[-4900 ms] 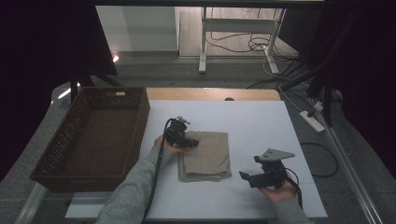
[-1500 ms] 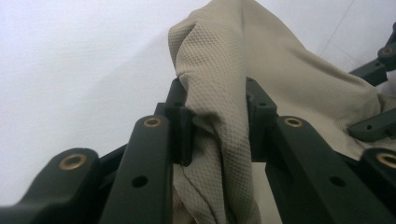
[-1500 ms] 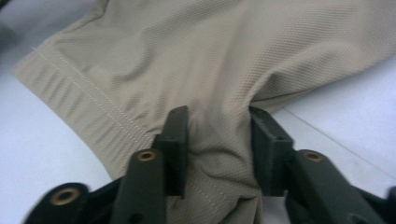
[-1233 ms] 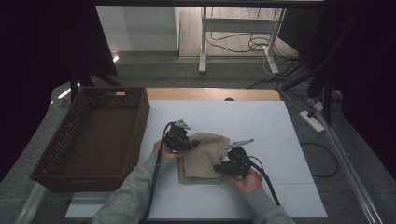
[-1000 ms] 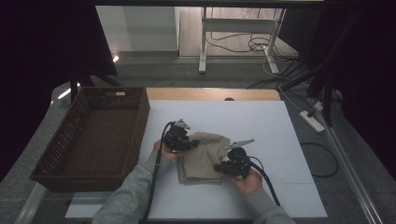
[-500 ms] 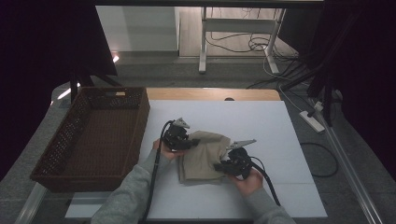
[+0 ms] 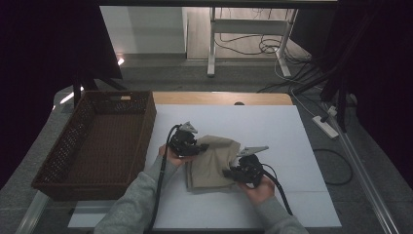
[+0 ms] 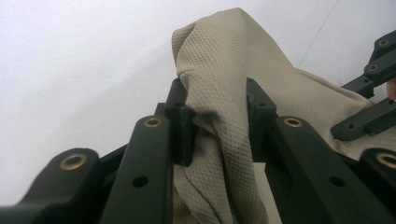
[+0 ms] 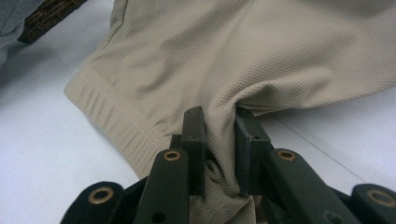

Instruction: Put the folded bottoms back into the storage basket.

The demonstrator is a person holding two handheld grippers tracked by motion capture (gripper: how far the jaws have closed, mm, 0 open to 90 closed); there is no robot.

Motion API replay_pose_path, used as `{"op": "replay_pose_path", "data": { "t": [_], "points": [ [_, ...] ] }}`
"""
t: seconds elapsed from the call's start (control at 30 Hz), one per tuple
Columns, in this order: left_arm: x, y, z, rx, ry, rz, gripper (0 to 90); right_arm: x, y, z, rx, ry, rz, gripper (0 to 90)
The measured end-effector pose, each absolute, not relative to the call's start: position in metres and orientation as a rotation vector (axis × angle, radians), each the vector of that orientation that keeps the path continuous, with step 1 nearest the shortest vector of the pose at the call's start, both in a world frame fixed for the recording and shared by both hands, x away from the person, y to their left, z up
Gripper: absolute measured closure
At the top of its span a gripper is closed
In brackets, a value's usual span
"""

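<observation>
A folded beige cloth (image 7: pixel 214 163) lies on the white table (image 7: pixel 272 126) near its middle. My left gripper (image 7: pixel 200 146) is shut on the cloth's far left edge; in the left gripper view a bunched ridge of the cloth (image 8: pixel 219 93) is pinched at the left gripper (image 8: pixel 215 114). My right gripper (image 7: pixel 230 172) is shut on the cloth's near right edge. In the right gripper view the cloth (image 9: pixel 252 51) puckers into the right gripper (image 9: pixel 220 140), and its ribbed hem (image 9: pixel 112 116) runs to the left.
A dark wicker basket (image 7: pixel 68 151) stands at the table's left edge, close to the left hand. A wooden strip (image 7: pixel 224 98) borders the far side of the table. Cables and a power strip (image 7: pixel 327 126) lie on the floor to the right.
The right gripper came in from the table's right side to the cloth's near right edge. Over the last second the left gripper shifted slightly, lifting its edge of the cloth a little.
</observation>
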State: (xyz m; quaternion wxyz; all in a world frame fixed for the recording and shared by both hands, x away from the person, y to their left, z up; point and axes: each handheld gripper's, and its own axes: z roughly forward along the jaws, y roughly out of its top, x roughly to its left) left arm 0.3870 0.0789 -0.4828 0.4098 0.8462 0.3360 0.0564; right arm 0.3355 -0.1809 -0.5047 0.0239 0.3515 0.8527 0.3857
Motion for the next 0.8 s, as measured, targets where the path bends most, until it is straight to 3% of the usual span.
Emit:
{"op": "replay_pose_path", "data": {
  "t": [0.8],
  "points": [
    [0.38,0.083,-0.465,2.099,0.81,0.173,69.2,0.33,-0.183,-0.494,1.017,2.569,1.268,76.0]
  ]
}}
